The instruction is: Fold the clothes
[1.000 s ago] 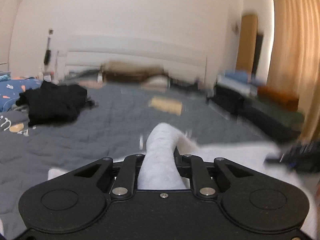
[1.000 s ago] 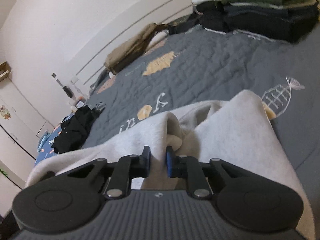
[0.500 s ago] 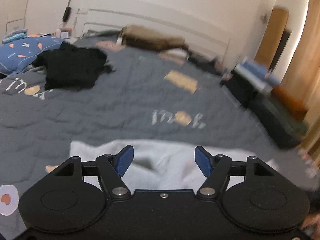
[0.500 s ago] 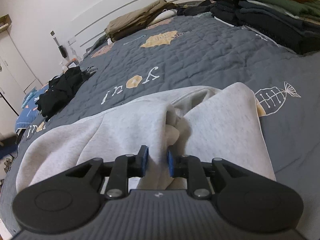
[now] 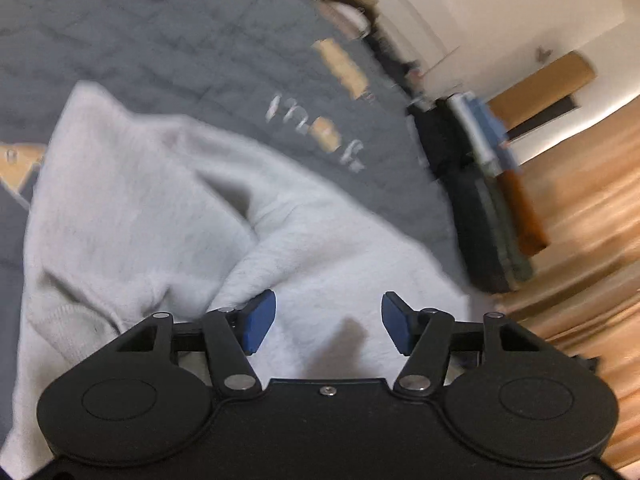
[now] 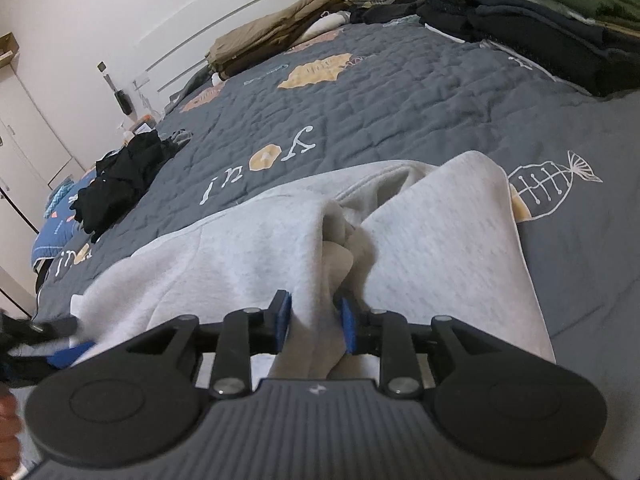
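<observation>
A light grey sweatshirt (image 6: 440, 240) lies rumpled across the dark grey quilt (image 6: 420, 92). My right gripper (image 6: 316, 324) is shut on a raised fold of the sweatshirt near its front edge, with cloth bunched between the blue pads (image 6: 347, 326). In the left wrist view the same sweatshirt (image 5: 132, 208) fills the lower half. My left gripper (image 5: 328, 324) hovers just over it, open, with nothing between its blue pads (image 5: 260, 322). That view is tilted and motion-blurred. The left gripper (image 6: 52, 340) also shows blurred at the left edge of the right wrist view.
A tall stack of folded clothes (image 6: 540, 12) stands at the quilt's far right, also seen as a stack (image 5: 492, 208) beside an orange curtain (image 5: 592, 240). A black garment heap (image 6: 120, 184) lies far left. A khaki garment (image 6: 272, 36) rests by the headboard.
My left gripper let go of the sweatshirt fold, opened wide, then tipped down and rolled over the cloth. The right gripper kept its hold on the fold and shifted only slightly.
</observation>
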`<act>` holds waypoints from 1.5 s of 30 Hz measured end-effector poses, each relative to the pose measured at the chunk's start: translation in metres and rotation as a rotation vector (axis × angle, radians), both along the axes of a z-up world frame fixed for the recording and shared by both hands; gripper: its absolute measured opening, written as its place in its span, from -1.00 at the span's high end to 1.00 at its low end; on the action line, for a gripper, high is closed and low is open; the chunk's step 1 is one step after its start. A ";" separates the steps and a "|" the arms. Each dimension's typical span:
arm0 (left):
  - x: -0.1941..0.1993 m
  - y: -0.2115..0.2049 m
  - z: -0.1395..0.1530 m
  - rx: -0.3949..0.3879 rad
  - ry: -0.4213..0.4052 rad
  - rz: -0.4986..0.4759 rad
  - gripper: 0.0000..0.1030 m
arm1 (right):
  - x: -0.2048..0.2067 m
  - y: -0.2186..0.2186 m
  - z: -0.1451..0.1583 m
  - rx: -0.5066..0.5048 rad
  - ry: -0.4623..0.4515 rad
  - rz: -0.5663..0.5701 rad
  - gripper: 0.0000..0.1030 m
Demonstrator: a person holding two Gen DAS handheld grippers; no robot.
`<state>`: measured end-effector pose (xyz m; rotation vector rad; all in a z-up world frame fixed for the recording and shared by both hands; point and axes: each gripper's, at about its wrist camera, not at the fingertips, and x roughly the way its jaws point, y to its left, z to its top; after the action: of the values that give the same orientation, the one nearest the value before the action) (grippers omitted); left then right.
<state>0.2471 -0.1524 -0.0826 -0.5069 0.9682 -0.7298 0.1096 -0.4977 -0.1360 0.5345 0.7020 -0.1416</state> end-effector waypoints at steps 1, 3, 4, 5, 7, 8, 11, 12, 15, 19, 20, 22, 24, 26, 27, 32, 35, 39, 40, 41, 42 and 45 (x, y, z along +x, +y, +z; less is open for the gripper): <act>-0.001 0.005 0.008 -0.005 -0.027 0.004 -0.29 | 0.000 -0.001 0.000 0.006 0.001 0.000 0.49; -0.002 0.016 0.021 0.022 -0.071 0.020 -0.34 | -0.001 -0.003 0.001 0.028 0.008 -0.003 0.48; -0.001 0.020 0.022 0.038 -0.068 0.029 -0.33 | -0.001 -0.005 0.003 0.039 0.014 -0.006 0.46; 0.000 0.025 0.020 0.047 -0.050 0.043 -0.33 | -0.001 -0.007 0.005 0.054 0.021 -0.009 0.44; 0.002 0.035 0.008 0.046 0.029 0.075 -0.33 | -0.003 -0.009 0.012 0.084 0.037 -0.016 0.40; 0.004 0.040 0.001 0.032 0.074 0.080 -0.33 | -0.003 -0.009 0.017 0.093 0.039 -0.007 0.37; -0.005 0.059 -0.013 -0.085 0.177 0.078 -0.33 | -0.006 -0.003 0.035 0.107 0.027 0.034 0.22; -0.008 0.062 -0.016 -0.121 0.201 0.072 -0.34 | -0.007 0.001 0.042 0.104 0.011 0.043 0.19; -0.013 0.064 -0.021 -0.193 0.247 0.055 -0.44 | -0.011 0.012 0.059 0.108 -0.042 0.055 0.05; -0.018 0.065 -0.030 -0.249 0.312 0.062 -0.59 | -0.010 0.036 0.077 0.124 -0.102 0.124 -0.08; -0.019 0.065 -0.034 -0.259 0.334 0.067 -0.59 | -0.008 0.043 0.079 0.118 -0.107 0.145 -0.12; -0.020 0.065 -0.042 -0.278 0.379 0.077 -0.62 | -0.002 0.057 0.077 0.108 -0.101 0.180 -0.15; -0.019 0.064 -0.051 -0.294 0.424 0.092 -0.63 | 0.004 0.067 0.070 0.112 -0.074 0.198 -0.15; -0.014 0.062 -0.062 -0.296 0.467 0.126 -0.65 | 0.010 0.074 0.059 0.114 -0.037 0.211 -0.16; -0.010 0.062 -0.068 -0.295 0.481 0.147 -0.65 | 0.012 0.076 0.054 0.114 -0.021 0.216 -0.16; 0.007 0.062 -0.086 -0.293 0.535 0.221 -0.67 | 0.012 0.090 0.033 0.089 0.040 0.252 -0.16; 0.012 0.060 -0.084 -0.280 0.536 0.227 -0.67 | 0.010 0.097 0.025 0.034 0.062 0.292 -0.15; 0.011 0.058 -0.075 -0.247 0.507 0.205 -0.42 | 0.002 0.099 0.019 -0.011 0.073 0.331 -0.07; 0.010 0.058 -0.071 -0.244 0.501 0.200 -0.33 | 0.000 0.098 0.020 -0.015 0.074 0.336 0.02; 0.008 0.058 -0.067 -0.247 0.492 0.193 -0.30 | -0.001 0.097 0.020 -0.016 0.074 0.339 0.09; 0.006 0.057 -0.063 -0.253 0.485 0.186 -0.30 | -0.002 0.097 0.021 -0.017 0.074 0.342 0.09; 0.004 0.054 -0.064 -0.248 0.491 0.190 -0.31 | -0.004 0.090 0.024 0.031 0.064 0.333 0.09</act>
<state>0.2510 -0.0983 -0.1462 -1.0143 1.2688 -0.5646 0.1058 -0.4072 -0.1121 0.4369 0.8468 0.1642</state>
